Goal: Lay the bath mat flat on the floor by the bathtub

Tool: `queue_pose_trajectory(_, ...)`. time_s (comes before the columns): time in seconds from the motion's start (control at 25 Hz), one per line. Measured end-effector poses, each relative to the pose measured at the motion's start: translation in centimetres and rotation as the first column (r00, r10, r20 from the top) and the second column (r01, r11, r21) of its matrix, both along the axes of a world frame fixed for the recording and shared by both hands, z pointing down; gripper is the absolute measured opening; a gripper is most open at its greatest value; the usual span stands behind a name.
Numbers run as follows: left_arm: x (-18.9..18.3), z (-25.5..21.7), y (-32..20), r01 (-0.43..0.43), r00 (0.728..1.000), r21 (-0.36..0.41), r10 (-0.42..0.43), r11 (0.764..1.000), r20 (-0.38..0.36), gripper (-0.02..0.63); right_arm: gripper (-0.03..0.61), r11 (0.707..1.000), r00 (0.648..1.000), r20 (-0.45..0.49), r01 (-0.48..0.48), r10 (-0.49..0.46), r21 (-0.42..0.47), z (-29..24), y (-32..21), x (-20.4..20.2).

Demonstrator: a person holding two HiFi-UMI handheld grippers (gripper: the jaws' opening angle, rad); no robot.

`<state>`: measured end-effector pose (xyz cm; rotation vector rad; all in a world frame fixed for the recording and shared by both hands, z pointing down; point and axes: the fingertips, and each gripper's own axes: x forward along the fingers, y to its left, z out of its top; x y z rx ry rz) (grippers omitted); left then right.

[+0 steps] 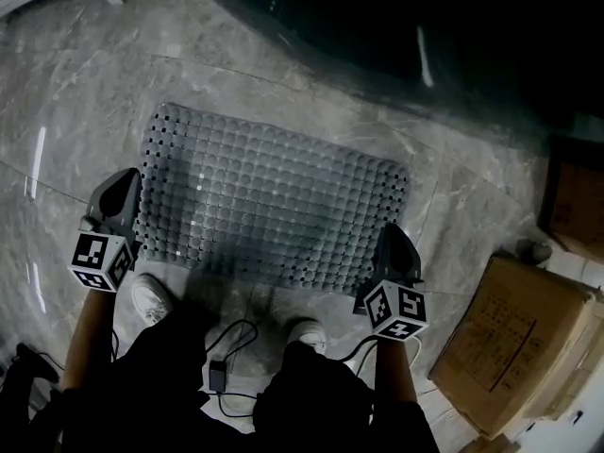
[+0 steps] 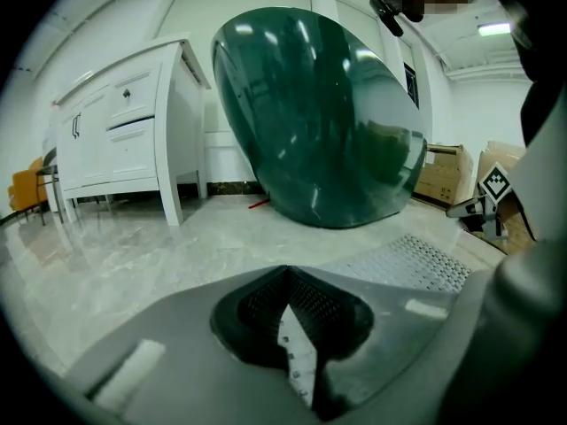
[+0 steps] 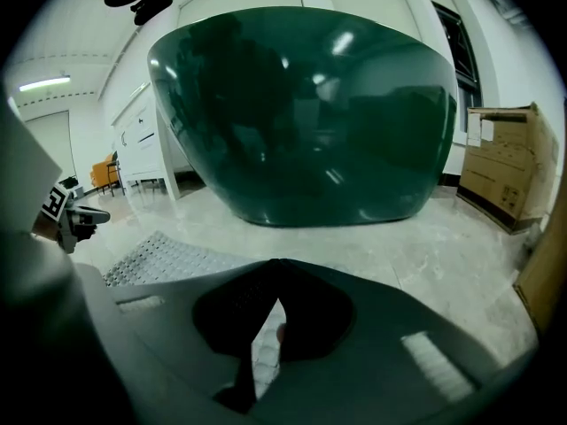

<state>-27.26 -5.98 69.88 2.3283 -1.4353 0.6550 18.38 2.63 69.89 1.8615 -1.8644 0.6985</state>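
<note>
The grey studded bath mat (image 1: 274,206) lies spread flat on the marble floor beside the dark green bathtub (image 1: 396,36). My left gripper (image 1: 130,179) hangs over the mat's left edge, jaws shut, nothing visible between them. My right gripper (image 1: 392,234) hovers above the near right corner, also shut and empty. In the left gripper view the closed tips (image 2: 285,273) point toward the tub (image 2: 319,122), with the mat (image 2: 412,264) off to the right. From the right gripper (image 3: 276,266) the tub (image 3: 310,122) fills the view and the mat (image 3: 164,259) lies to the left.
A large cardboard box (image 1: 514,347) stands at the right, more boxes (image 3: 505,166) along the wall. A white cabinet (image 2: 124,140) stands left of the tub. A black cable with an adapter (image 1: 219,376) lies by the person's shoes (image 1: 151,300).
</note>
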Motion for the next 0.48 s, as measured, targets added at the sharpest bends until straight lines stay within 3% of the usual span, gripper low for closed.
queue_pose_trajectory(0.12,0.8,-1.4,-1.0,0.002,1.000,0.043,-0.001,0.999,-0.015,0.000,0.023,0.999,1.000,0.003,-0.010,0.010,0.037,-1.8,-0.8,-0.2)
queue_pose_trajectory(0.32,2.3,-3.5,-1.2,-0.002,0.999,0.009,0.003,1.000,-0.035,0.000,0.021,0.998,1.000,0.019,-0.020,0.019,0.065,-5.4,-1.3,-0.6)
queue_pose_trajectory(0.48,2.0,-6.4,-1.3,0.018,0.999,0.035,-0.016,0.999,-0.039,0.000,0.023,0.997,0.999,0.033,-0.007,0.005,0.077,-8.9,-1.0,-1.5)
